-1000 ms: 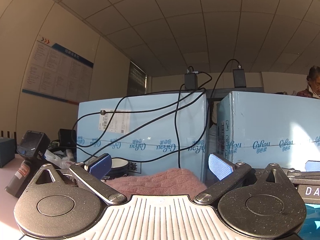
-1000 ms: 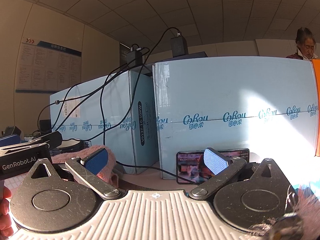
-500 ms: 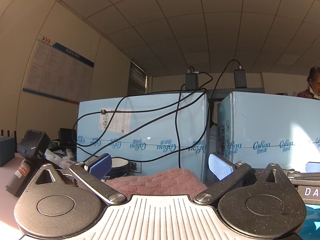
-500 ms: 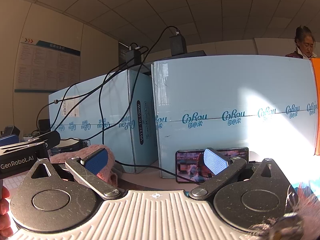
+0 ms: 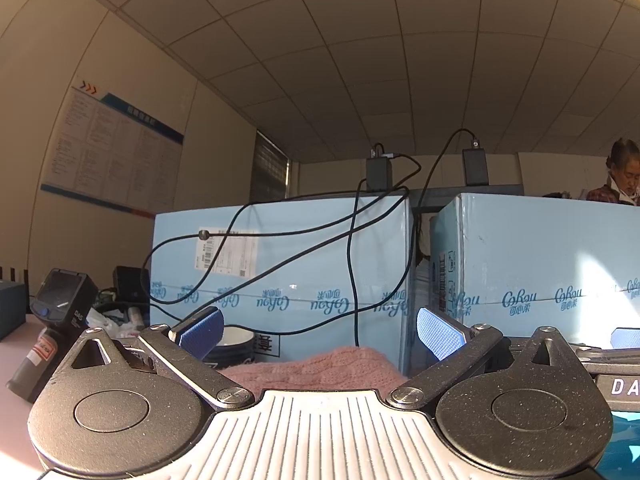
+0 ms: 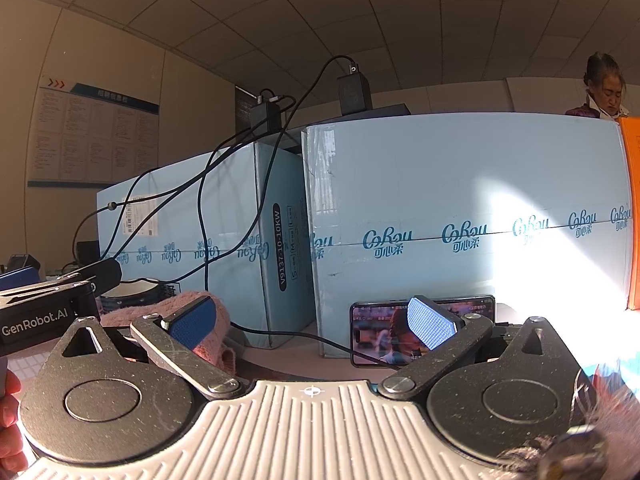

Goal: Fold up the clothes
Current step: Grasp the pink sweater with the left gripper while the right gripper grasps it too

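Lying ahead of open left gripper (image 5: 320,330): pink knit garment (image 5: 316,370).

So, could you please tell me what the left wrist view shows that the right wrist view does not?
Only the left wrist view shows the black handheld scanner and the whole label on the box. Only the right wrist view shows a phone playing video against the near box and an orange box. Both show the pink knit garment, the blue boxes, black cables and a woman behind.

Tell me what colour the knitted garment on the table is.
Dusty pink. The knitted garment shows best in the left wrist view.
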A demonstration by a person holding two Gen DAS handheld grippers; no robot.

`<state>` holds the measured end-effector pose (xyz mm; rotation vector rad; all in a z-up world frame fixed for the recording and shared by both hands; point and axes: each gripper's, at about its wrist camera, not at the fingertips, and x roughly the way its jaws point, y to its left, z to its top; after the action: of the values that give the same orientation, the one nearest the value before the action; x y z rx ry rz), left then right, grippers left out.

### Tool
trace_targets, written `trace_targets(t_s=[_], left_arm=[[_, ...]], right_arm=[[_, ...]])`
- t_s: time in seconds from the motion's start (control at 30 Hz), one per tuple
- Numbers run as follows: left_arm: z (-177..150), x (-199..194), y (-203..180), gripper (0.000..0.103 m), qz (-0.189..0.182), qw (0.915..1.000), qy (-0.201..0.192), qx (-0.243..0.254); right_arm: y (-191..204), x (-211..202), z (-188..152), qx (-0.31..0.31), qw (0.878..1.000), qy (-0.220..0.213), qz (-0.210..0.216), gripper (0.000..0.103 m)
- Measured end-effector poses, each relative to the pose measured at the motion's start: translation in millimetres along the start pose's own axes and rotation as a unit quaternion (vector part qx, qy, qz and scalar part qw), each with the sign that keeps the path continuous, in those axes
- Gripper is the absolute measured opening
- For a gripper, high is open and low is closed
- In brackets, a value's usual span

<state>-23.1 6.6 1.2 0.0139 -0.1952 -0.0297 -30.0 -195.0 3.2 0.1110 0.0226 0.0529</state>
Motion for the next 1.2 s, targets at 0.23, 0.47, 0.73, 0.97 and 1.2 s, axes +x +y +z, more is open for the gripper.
trace_targets(t_s=[0.23, 0.47, 0.73, 0.97, 1.2], left_arm=[[2.8, 24.5, 13.0, 0.103, -0.038, 0.9982, 0.047, 0.004], [-9.2, 55.5, -9.2, 0.103, -0.182, 0.9662, 0.125, 0.133], [-34.5, 80.5, -19.5, 0.103, -0.164, 0.9495, 0.204, 0.173], [-39.8, 99.6, 4.2, 0.097, -0.156, 0.9397, 0.278, 0.124], [-37.1, 112.7, 40.5, 0.035, -0.127, 0.9488, 0.287, 0.037]], right_arm=[[-6.9, 4.0, -0.2, 0.049, 0.998, 0.034, 0.008, 0.103], [-11.8, 8.9, -3.8, 0.078, 0.995, 0.064, 0.02, 0.103], [-15.2, 14.2, -5.1, 0.097, 0.992, 0.075, 0.018, 0.103], [-7.7, 30.9, -9.6, 0.124, 0.986, 0.109, 0.028, 0.103], [1.0, 52.4, -18.5, 0.193, 0.968, 0.154, 0.039, 0.103]])
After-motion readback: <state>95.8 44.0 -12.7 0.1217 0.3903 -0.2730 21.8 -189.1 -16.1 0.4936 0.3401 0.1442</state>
